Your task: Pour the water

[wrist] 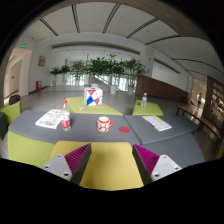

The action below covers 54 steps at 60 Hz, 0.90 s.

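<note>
- Bottle (67,117) with red cap and red label, upright on the grey tabletop (150,140), left of the mug (104,124) and well ahead of the gripper (113,160).
- Likely light plastic, somewhat squeezable, smooth-sided; best taken around the middle of the body, below the cap, with moderate pressure to avoid crushing or slipping.
- Water level not discernible; weight therefore a guess.
- Mug: white with red pattern, near the tabletop's centre, apparently the vessel to pour into; stiff, probably ceramic, breakable if knocked.
- Gripper fingers wide apart, holding nothing; magenta pads (76,156) visible on both inner faces, above a yellow mat (110,170).
- Second small bottle (144,99) farther back to the right, on another yellow mat.
- Box (92,97) with red, white and blue panels behind the mug; no lettering legible.
- Papers (51,119) beside the bottle and papers at the right; print too small to read.
- Bottle label: brand unreadable.
- Green plants (100,68) along the far side.
</note>
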Tool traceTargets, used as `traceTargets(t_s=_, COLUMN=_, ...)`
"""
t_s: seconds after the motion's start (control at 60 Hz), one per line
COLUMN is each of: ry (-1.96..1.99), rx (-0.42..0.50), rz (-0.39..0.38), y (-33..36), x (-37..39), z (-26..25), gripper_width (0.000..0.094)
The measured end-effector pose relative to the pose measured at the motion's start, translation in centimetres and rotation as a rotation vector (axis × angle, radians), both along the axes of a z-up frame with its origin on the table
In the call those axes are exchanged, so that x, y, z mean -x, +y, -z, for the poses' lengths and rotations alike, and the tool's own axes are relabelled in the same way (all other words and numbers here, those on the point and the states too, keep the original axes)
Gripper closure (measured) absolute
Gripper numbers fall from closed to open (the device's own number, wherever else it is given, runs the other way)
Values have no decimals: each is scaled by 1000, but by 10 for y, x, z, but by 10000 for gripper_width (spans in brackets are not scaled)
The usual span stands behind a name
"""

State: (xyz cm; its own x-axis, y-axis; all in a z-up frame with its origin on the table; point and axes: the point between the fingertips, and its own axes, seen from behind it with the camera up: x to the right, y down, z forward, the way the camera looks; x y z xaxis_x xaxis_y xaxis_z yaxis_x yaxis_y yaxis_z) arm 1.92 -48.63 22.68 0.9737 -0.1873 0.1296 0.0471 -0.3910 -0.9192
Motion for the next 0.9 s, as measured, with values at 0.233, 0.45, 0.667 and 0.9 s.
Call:
traceTargets(t_s=0.233, ry=14, rx=46, rz=-76, y=25, x=85, z=47, gripper_width=84)
traceTargets(t_s=0.45, ry=34, rx=42, rz=-167, y=95, x=200, z=79, gripper_width=81)
traceTargets(t_s=0.667, ry=26, rx=-34, rz=-218, y=216, x=260, z=88, gripper_width=86)
traceTargets(t_s=0.9, ry=49, rx=-77, rz=-158, y=354, x=252, z=103, gripper_width=103)
